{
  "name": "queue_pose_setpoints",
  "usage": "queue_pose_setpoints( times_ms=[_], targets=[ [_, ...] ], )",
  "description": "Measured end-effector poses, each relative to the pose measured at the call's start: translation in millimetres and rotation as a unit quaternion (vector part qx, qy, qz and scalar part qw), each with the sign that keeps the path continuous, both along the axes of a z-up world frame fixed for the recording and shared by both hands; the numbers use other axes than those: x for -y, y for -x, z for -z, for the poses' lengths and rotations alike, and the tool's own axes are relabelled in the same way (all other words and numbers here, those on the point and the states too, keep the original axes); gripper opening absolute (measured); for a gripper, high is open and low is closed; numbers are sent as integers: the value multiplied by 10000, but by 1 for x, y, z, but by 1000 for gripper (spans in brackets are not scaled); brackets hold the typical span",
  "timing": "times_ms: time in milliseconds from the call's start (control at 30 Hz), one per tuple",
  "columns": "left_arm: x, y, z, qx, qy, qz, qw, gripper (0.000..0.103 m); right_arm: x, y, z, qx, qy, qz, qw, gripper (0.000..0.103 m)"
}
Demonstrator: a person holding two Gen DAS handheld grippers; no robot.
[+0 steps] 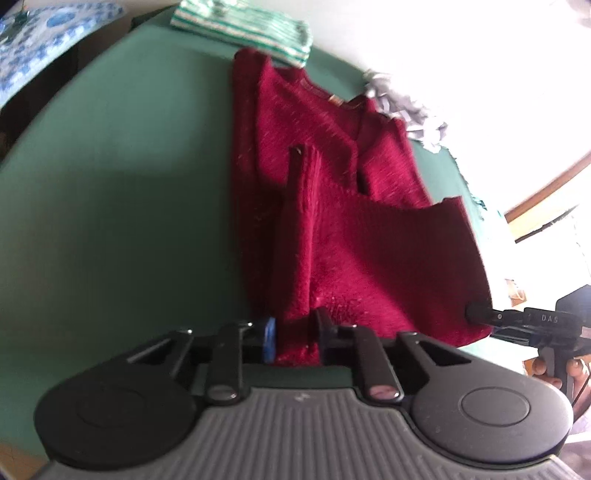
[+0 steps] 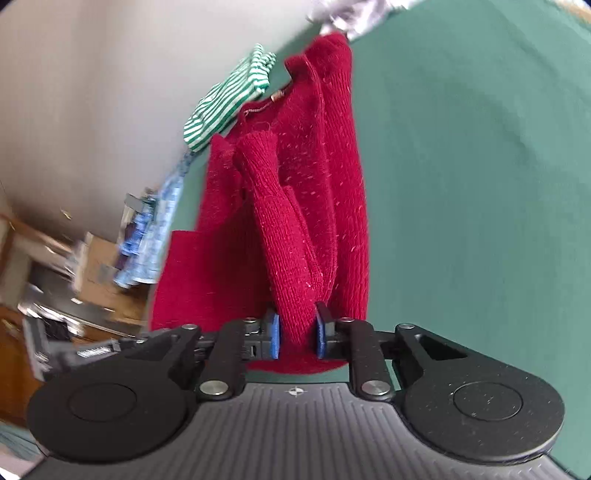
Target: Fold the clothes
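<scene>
Two grippers are pinching one red sweater [image 1: 343, 206] lying on a green table [image 1: 129, 184]: the left gripper [image 1: 295, 338] and right gripper [image 2: 298, 335] are each clamping a knit fold. Striped clothing [image 1: 243, 29] is blurring beyond.

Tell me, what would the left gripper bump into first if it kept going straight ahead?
The red sweater. The left gripper is already pinched on its near edge, so going on would probably just push more sweater along the green table.
</scene>
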State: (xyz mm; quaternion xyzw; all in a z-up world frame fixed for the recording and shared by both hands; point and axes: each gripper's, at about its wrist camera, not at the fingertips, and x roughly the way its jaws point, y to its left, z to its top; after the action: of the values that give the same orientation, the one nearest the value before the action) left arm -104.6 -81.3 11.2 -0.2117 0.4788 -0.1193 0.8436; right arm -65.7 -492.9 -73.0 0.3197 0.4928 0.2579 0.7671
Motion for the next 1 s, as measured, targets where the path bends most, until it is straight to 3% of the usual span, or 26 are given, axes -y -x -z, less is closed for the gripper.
queue_pose_setpoints(
  times_ms=[100, 200, 267, 333, 400, 433, 500, 567, 633, 700, 733, 767, 867, 1000],
  targets=[
    [-4, 17, -8, -70, 127, 87, 9999, 12, 5, 16, -11, -235, -347, -64, 9991, 19],
    [-7, 20, 9, -375, -84, 102, 9992, 13, 1, 26, -5, -435, 48, -136, 9989, 19],
    [-13, 17, 20, -554, -94, 26, 9984, 16, -1, 31, -2, -327, 479, -101, 9983, 24],
    [-16, 17, 7, -282, -342, -27, 9990, 26, -2, 32, -15, -30, 733, 12, 9973, 42],
    [-15, 16, -9, 85, -771, -62, 9970, 29, -10, 35, -37, 724, 1123, 41, 9910, 45],
    [-12, 16, -19, 309, -1054, -68, 9939, 37, -17, 35, -47, 1102, 1303, -3, 9853, 46],
    [-7, 6, -32, 663, -1127, 64, 9914, 43, -33, 32, -60, 1770, 1627, -96, 9706, 53],
    [1, -11, -33, 853, -1101, 188, 9901, 57, -54, 22, -58, 2045, 1832, -292, 9611, 58],
    [15, -33, -20, 840, -1359, 238, 9869, 66, -72, 9, -51, 2278, 2081, -362, 9505, 58],
    [26, -55, -4, 714, -1432, 329, 9866, 47, -84, -7, -41, 2331, 2367, -268, 9428, 52],
    [29, -60, 3, 576, -1332, 460, 9884, 24, -84, -15, -35, 2210, 2367, -200, 9459, 28],
    [31, -67, 9, 467, -1323, 584, 9884, 3, -79, -22, -32, 2070, 2210, -100, 9530, 10],
    [35, -68, 20, 646, -1747, 635, 9804, 5, -62, -33, -23, 1803, 1956, 502, 9627, 10],
    [22, -70, 23, 691, -1539, 509, 9843, 12, -56, -37, -5, 1709, 1803, 765, 9656, 10]
  ],
)
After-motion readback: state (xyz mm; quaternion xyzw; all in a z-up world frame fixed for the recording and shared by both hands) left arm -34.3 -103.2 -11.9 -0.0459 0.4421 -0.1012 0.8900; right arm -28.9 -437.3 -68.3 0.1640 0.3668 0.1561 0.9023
